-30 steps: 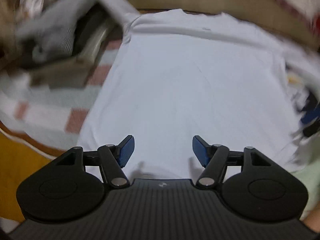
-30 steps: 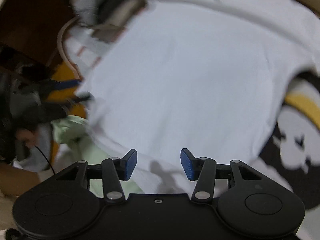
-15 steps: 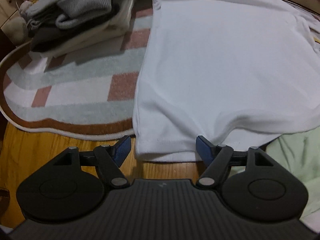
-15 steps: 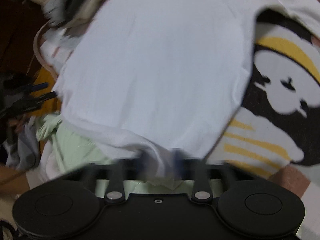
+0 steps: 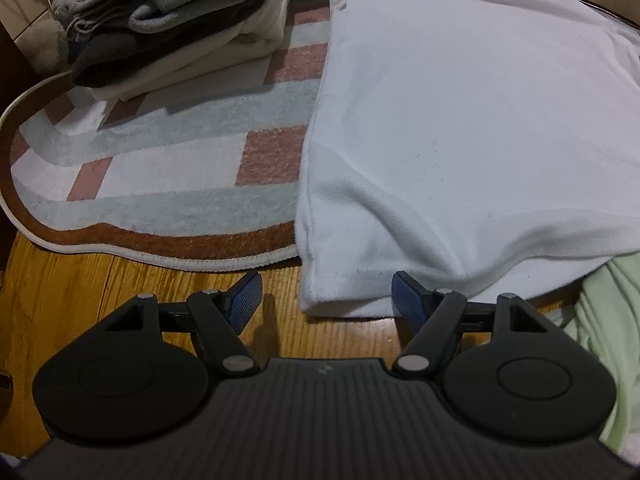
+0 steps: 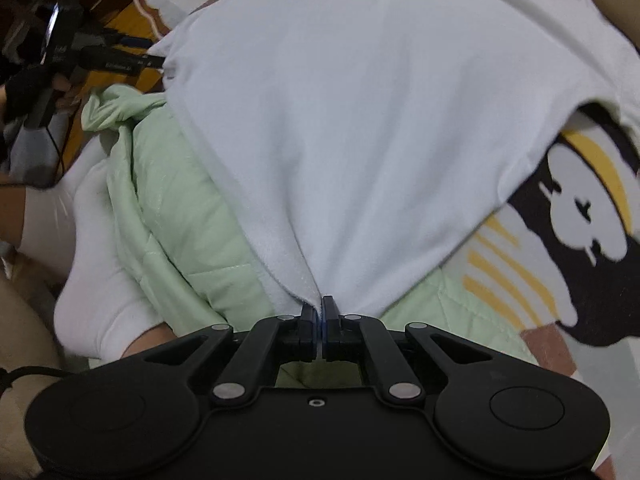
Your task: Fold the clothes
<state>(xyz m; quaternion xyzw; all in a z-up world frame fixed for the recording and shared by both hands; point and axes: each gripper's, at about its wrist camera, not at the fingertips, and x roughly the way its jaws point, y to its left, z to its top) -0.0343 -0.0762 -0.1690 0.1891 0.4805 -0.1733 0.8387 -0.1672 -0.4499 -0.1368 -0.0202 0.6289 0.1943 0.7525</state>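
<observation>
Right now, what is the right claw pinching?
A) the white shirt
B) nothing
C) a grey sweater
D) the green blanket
A: the right claw is shut on the hem of the white shirt, and the cloth puckers toward its tips.

Left wrist view: I looked low and forward over the left gripper point(image 5: 326, 300), close to the white shirt point(image 5: 460, 120) hem, with the rug point(image 5: 160, 168) left.
Right wrist view: I sat right against the hem, facing up the shirt point(image 6: 360, 120).
Shared: both views took in that shirt and the green quilt point(image 6: 180, 216).
</observation>
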